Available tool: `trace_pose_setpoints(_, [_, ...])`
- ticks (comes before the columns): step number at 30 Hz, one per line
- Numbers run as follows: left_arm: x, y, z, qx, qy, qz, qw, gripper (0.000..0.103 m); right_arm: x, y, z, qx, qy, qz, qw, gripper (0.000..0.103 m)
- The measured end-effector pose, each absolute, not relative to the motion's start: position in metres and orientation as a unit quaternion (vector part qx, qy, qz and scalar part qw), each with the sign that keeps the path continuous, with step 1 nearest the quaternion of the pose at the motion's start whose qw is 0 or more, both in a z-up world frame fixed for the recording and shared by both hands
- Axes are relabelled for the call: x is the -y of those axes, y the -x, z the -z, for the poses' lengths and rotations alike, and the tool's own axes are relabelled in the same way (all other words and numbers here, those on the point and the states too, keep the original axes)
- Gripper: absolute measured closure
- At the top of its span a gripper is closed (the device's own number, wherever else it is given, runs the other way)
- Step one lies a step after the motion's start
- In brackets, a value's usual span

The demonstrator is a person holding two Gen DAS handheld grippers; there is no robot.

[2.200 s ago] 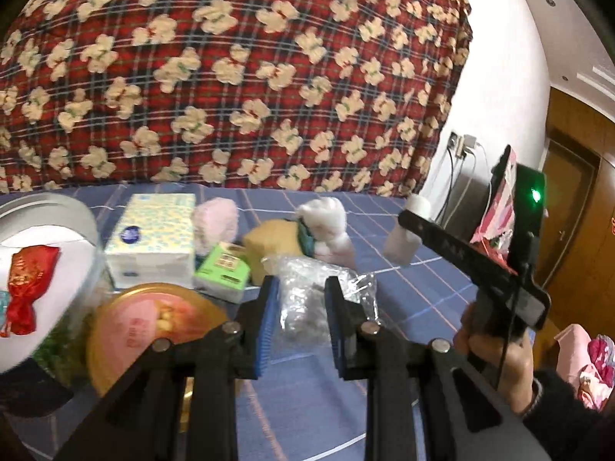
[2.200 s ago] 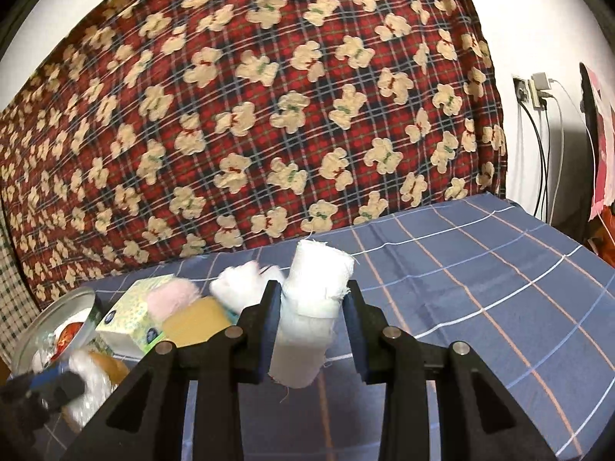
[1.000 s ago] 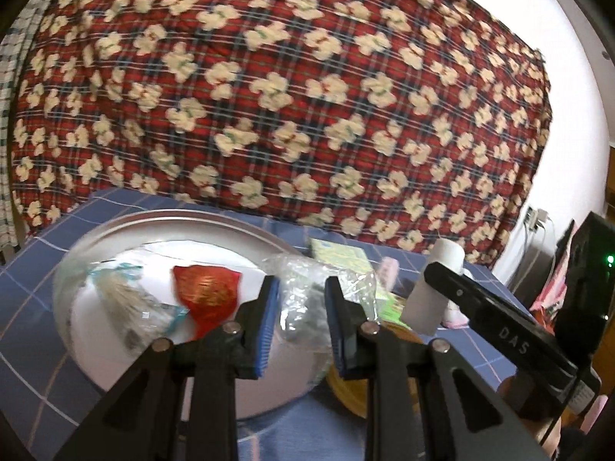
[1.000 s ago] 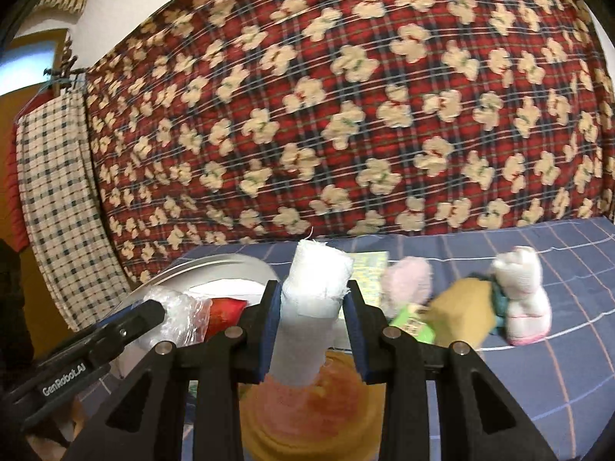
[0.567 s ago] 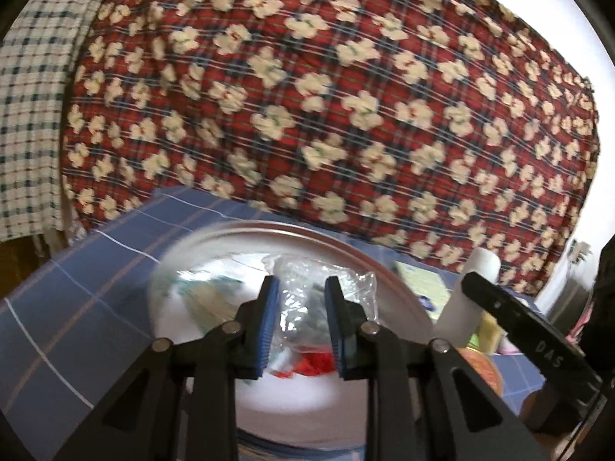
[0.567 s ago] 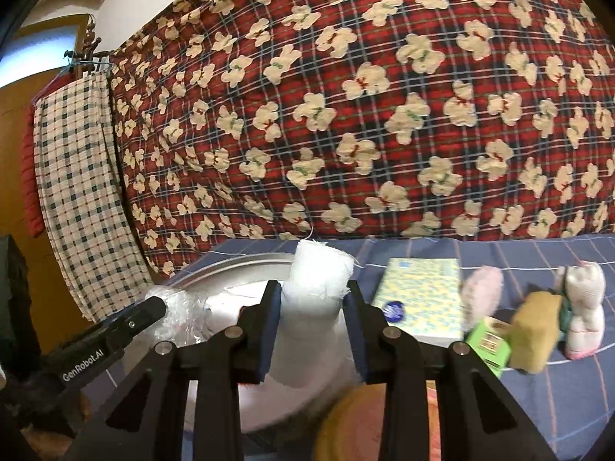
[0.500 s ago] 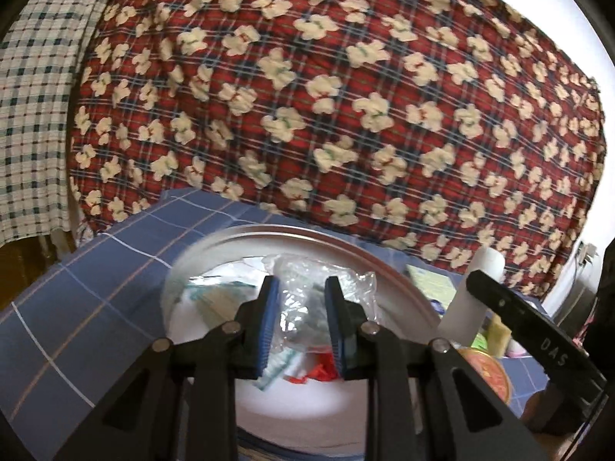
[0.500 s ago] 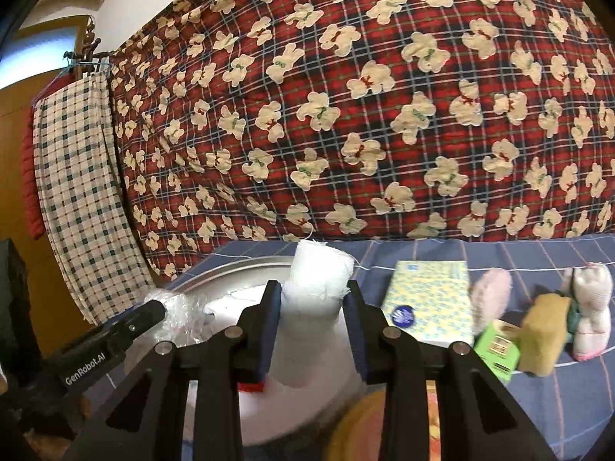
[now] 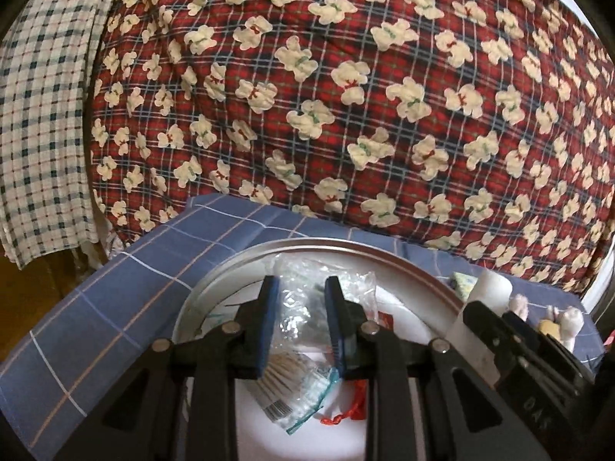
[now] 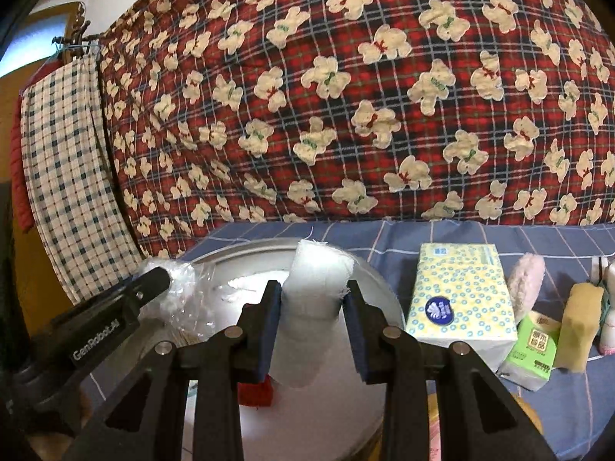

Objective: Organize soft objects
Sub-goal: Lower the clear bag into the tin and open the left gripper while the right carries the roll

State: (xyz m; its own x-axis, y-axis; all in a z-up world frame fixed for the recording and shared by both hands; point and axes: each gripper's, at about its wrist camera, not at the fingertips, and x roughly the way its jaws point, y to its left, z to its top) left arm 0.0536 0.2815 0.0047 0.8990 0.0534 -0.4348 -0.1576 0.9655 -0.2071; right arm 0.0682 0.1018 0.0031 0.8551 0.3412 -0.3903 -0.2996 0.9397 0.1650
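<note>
Blue checked bedsheet [image 10: 538, 242], red bear-print quilt [image 10: 346, 96], checked cloth [image 10: 65, 176] hanging.

Left gripper [image 9: 301, 320]: jaws close together, blue pads clamped on a crumpled clear plastic bag [image 9: 319, 292], pointing forward and slightly down. Seen from the right camera, its black finger [image 10: 115, 319] reaches in from the left, bag bunched at the tip.

Right gripper [image 10: 312, 317]: jaws set wider, pinching a white cloth roll [image 10: 317, 299] upright between the pads, level with the left gripper and just beside it.
</note>
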Motion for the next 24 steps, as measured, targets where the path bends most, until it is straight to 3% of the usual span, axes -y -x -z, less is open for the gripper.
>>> trace_pose_setpoints(22, [-0.273,-0.059,0.008,-0.230,0.080,-0.098,0.965,0.078,-0.109,-0.075,0.012,-0.230,-0.036,-0.190,0.954,0.066])
trace_pose_setpoints(24, [-0.273,-0.059,0.008,-0.228,0.077,-0.101,0.965,0.072,-0.109,-0.076,0.012,-0.232,-0.037,-0.193,0.953,0.054])
